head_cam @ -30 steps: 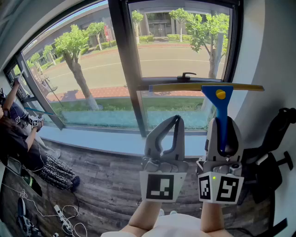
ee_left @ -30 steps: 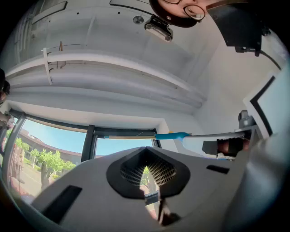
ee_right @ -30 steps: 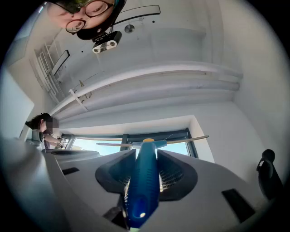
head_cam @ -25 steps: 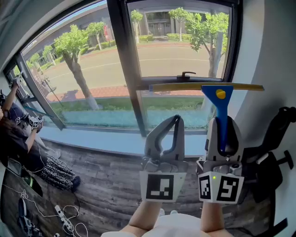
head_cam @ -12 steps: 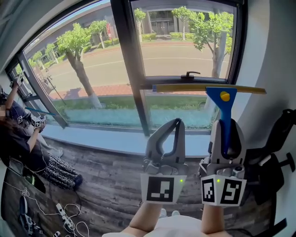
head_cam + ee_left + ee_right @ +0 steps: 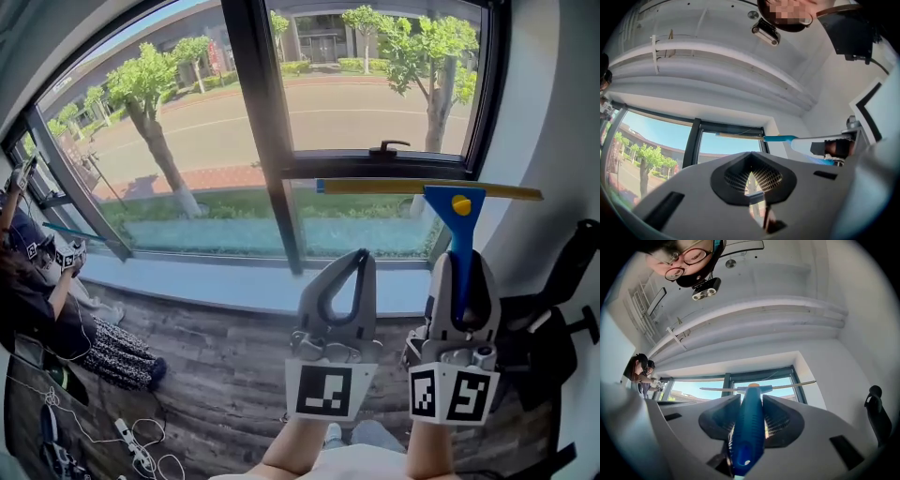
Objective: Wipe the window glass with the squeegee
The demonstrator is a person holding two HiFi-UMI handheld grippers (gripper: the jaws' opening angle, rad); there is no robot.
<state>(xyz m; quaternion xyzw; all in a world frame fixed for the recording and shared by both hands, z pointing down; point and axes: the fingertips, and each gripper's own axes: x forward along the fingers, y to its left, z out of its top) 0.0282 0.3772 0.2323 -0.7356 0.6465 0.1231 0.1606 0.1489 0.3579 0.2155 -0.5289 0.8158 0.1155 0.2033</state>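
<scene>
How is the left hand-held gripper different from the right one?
The right hand-held gripper clamps the blue squeegee by its handle; the left hand-held gripper holds nothing. The right one's jaws sit apart around that handle; the left one's tips meet. Both point toward the window.

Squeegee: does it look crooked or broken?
Nothing stands out. The squeegee sits straight between the right gripper's shut jaws, its blade nearly level in front of the window glass, with no damage showing.
</scene>
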